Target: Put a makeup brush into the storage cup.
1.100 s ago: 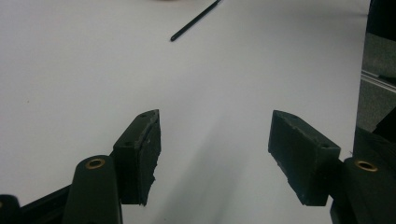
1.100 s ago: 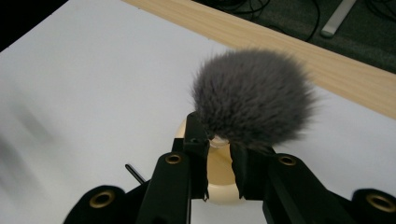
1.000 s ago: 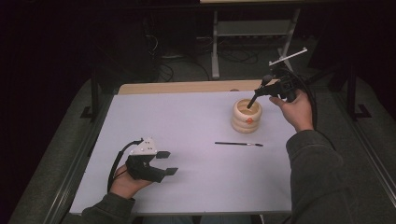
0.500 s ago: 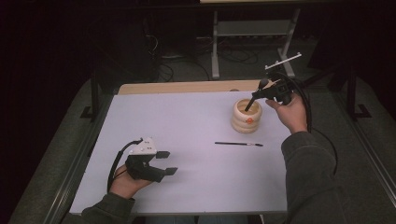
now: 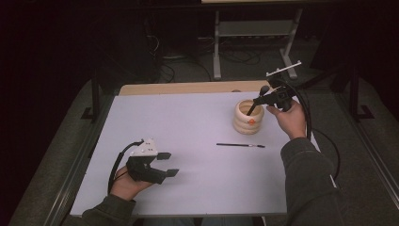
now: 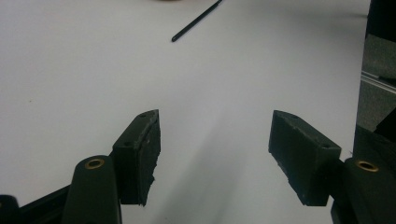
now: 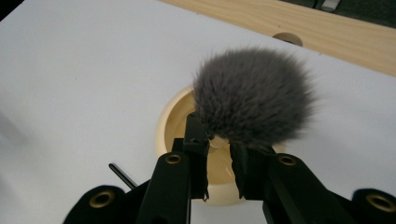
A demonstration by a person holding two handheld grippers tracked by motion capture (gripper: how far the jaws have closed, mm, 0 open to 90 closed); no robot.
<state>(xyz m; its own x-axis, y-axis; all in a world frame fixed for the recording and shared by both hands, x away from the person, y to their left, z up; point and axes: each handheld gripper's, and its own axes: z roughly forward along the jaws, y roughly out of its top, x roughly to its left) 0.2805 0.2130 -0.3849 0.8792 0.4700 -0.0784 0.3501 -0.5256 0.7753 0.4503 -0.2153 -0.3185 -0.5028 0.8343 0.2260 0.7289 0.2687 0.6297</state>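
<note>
While the fluffy grey makeup brush [image 7: 254,95] hangs bristles-up over the cream holder [image 5: 248,117] at right of centre, pinched by the right claw [image 7: 219,161], a tilted handle could tip that holder, the left claw [image 6: 215,154] idling wide on the desk [image 5: 188,122].

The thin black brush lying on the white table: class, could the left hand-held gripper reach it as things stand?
Probably yes. The left hand-held gripper is open, and bare white table lies between it and the thin black brush; nothing blocks the way.
</note>
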